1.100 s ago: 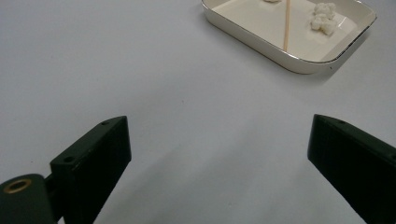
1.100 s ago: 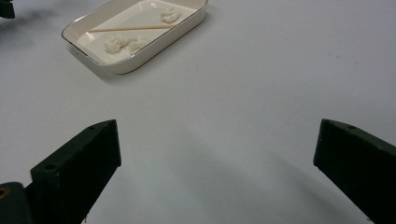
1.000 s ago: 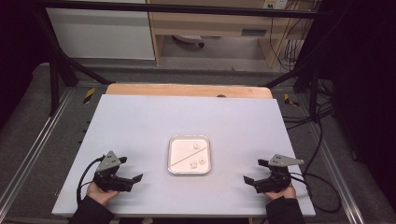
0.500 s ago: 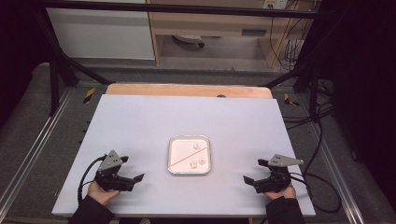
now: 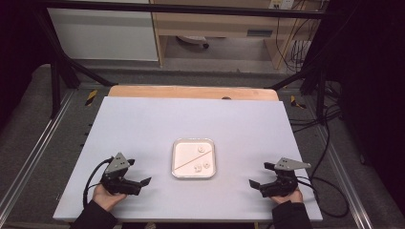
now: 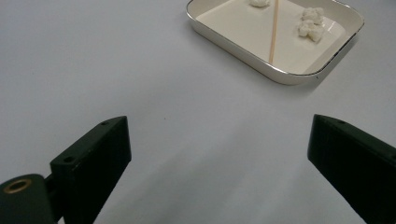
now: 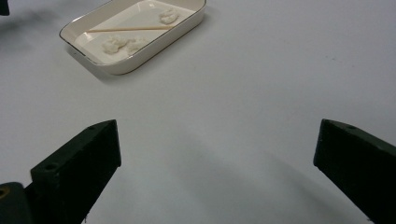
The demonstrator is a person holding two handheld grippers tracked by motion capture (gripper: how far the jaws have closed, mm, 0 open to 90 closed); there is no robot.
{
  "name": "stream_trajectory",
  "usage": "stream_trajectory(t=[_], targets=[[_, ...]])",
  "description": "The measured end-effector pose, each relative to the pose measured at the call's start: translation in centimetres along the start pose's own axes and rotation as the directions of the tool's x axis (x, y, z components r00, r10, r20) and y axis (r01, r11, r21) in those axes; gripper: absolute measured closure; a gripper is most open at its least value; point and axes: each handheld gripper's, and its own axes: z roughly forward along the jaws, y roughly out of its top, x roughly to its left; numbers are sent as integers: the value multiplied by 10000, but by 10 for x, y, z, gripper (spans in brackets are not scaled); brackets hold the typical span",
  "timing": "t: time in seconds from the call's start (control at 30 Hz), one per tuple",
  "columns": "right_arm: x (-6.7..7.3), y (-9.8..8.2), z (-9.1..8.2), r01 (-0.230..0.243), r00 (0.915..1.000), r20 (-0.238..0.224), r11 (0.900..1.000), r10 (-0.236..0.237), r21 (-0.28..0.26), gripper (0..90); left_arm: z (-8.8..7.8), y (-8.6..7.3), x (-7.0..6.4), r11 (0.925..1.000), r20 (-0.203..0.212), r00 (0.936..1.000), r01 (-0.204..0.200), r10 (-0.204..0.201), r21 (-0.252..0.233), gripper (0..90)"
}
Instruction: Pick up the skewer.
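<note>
**At table centre: tray untouched, both grippers idle**

High view: tray mid-table, between left gripper and right gripper, well apart from both.

Left gripper view: jaws wide apart, empty; skewer lies in tray.

Right gripper view: jaws wide apart, empty; white lumps beside skewer.

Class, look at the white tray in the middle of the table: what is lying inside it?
Inside the tray lie a thin wooden stick, set diagonally, and three small white lumps: one beyond the stick, two on its near side. Nothing covers them; what the lumps are cannot be told.
</note>
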Motion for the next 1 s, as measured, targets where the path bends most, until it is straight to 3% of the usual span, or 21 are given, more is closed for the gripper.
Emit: stream_trajectory(t=[0.33, 1.0], targets=[[0, 0, 0, 24, 10000, 4, 10000, -24, 48, 15, 5, 15, -8, 9998, 34, 10000, -89, 89, 200, 59], [1, 0, 0, 120, 9999, 51, 9998, -121, 176, 15, 23, 46, -27, 9971, 330, 9973, -667, 655, 357, 59]])
